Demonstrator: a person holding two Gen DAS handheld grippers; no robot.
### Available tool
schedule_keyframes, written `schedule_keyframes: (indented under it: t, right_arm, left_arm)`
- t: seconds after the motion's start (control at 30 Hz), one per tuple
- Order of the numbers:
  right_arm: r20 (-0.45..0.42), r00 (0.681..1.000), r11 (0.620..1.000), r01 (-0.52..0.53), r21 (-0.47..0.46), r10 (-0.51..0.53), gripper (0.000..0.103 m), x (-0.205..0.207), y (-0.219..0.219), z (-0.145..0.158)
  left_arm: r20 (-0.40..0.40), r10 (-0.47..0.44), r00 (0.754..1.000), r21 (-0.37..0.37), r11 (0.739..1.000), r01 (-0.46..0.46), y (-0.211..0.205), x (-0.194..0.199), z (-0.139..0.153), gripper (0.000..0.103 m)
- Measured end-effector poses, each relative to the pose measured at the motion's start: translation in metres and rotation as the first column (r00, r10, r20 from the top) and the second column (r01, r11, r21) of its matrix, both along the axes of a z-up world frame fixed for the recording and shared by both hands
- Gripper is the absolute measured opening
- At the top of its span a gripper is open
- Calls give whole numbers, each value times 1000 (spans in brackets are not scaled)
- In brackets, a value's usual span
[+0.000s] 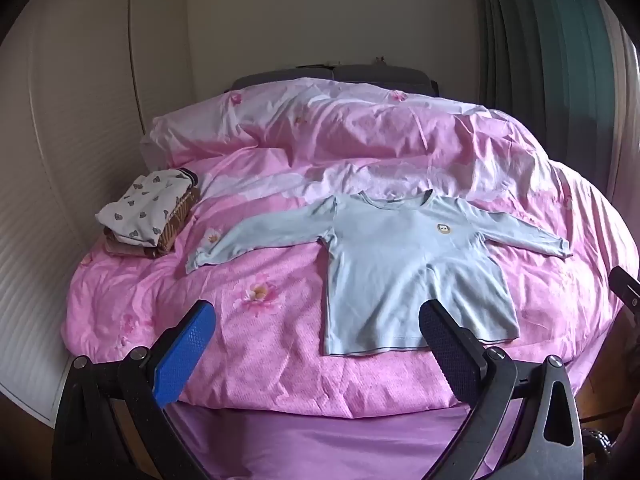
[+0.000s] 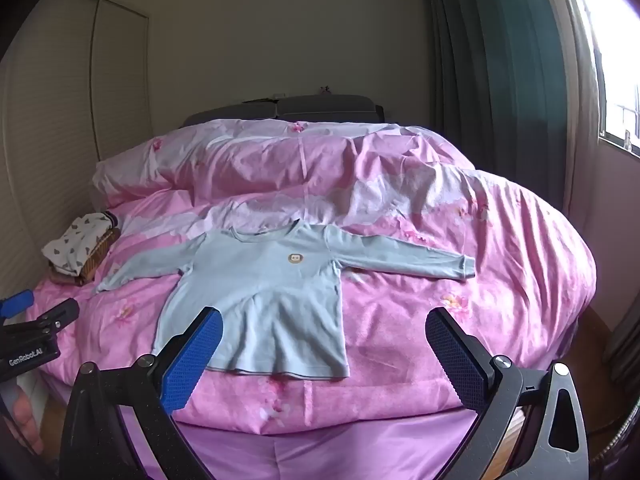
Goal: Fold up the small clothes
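Blue shirt (image 1: 404, 264) lies flat on pink duvet (image 1: 280, 344), folded pile (image 1: 150, 214) well left; each hand-held gripper gapes, empty.

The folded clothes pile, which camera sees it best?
The left wrist view: the folded clothes pile looks bigger and nearer there. In the right wrist view it sits small at the left edge.
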State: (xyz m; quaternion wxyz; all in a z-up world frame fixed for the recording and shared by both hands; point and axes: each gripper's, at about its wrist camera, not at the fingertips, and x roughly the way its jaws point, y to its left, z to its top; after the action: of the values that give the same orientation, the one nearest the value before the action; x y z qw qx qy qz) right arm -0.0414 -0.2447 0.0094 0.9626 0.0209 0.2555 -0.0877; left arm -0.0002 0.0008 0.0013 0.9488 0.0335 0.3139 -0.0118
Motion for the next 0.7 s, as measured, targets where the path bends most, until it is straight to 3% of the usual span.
schedule_keyframes:
  t: [0.7]
  right_arm:
    - [-1,1000,1000,1,8,-1,103,1,-3,1]
  left_arm:
    - [-5,-26,1000,1,1000,26,-1,-2,0,103]
